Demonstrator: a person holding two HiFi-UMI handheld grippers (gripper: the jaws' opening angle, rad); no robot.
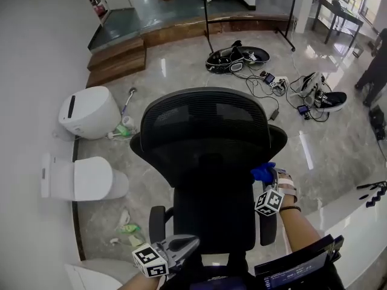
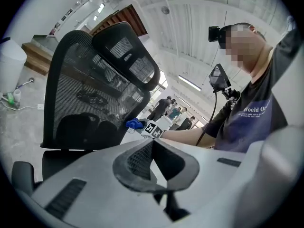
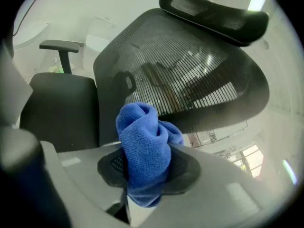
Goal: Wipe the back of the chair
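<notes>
- Head view: the right gripper (image 1: pixel 270 186) carries a blue cloth (image 1: pixel 262 173) just beside the chair back (image 1: pixel 205 132), at its right edge, seemingly poised for wiping. The left gripper (image 1: pixel 175 248) hangs low.
- Left gripper view: jaws together, empty — out of the way.
- Right gripper view: jaws pinch the cloth, bunched forward toward the mesh.

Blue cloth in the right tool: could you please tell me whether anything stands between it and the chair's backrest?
Nothing visible does. The right tool is shut on the blue cloth, and in the right gripper view only open air separates it from the mesh backrest ahead.
</notes>
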